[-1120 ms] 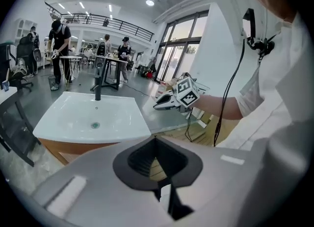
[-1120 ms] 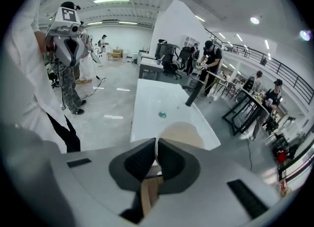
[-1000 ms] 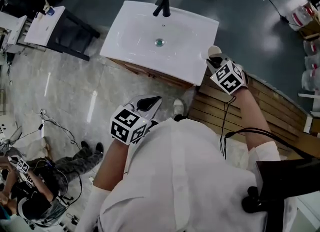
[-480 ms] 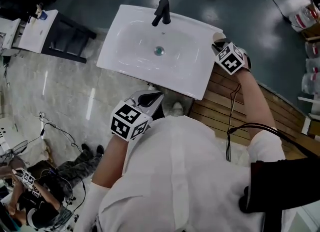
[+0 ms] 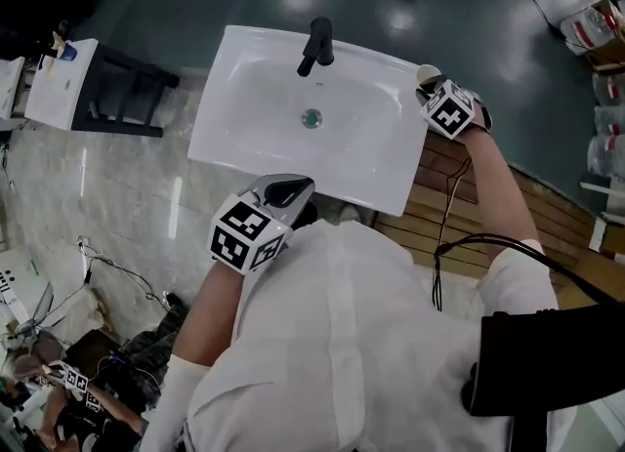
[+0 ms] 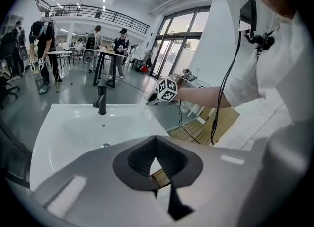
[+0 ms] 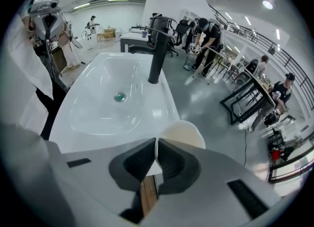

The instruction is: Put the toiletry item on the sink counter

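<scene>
A white sink counter [image 5: 234, 138] with a black faucet [image 5: 314, 45] and a drain [image 5: 312, 118] lies below me. My right gripper [image 5: 430, 87] is over the counter's far right corner, shut on the rim of a cream, rounded toiletry item [image 5: 426, 73]. In the right gripper view the item [image 7: 184, 132] pokes out past the closed pads, above the counter's edge [image 7: 162, 98]. My left gripper [image 5: 289, 187] hangs at the counter's near edge, shut and empty. The left gripper view shows the basin [image 6: 73, 128], the faucet [image 6: 101, 98] and the right gripper [image 6: 153, 99] beyond it.
A slatted wooden platform [image 5: 444, 221] lies right of the sink. A black-framed table with a white top [image 5: 59, 84] stands at the left. A cable [image 5: 447, 196] trails from my right arm. People stand at tables [image 7: 216, 30] behind the sink.
My right gripper has carried the cream item forward along the sink's right side to its far right corner. The left gripper has hardly moved.
</scene>
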`<state>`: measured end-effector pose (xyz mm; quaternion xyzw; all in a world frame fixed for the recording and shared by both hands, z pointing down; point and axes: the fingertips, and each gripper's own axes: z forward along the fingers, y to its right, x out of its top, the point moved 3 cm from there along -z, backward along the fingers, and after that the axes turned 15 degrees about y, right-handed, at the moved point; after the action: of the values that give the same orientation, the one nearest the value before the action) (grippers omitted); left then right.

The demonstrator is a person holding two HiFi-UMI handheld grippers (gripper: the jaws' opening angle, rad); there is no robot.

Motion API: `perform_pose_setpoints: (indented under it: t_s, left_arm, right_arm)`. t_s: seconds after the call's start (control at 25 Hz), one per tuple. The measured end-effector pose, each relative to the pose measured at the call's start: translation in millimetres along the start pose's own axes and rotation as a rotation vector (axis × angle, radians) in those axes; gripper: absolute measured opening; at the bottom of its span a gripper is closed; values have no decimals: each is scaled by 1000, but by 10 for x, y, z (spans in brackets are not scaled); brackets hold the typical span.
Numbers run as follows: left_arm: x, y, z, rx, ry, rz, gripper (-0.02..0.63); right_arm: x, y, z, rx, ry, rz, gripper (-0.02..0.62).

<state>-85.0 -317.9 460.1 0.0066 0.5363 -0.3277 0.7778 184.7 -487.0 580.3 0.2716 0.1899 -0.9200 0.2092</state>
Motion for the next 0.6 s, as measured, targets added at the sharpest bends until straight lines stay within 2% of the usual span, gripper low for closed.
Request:
perform_pose_setpoints:
  t_s: [0.28,0.6]
  left_arm:
    - [46,-207,61,-26,-24,5,6]
    - [72,-304,93,-47,-39,4,6]
  right_arm:
    - [-52,53,105,29,-28,18,15]
    - [-97,65,134,14,-15,56,17]
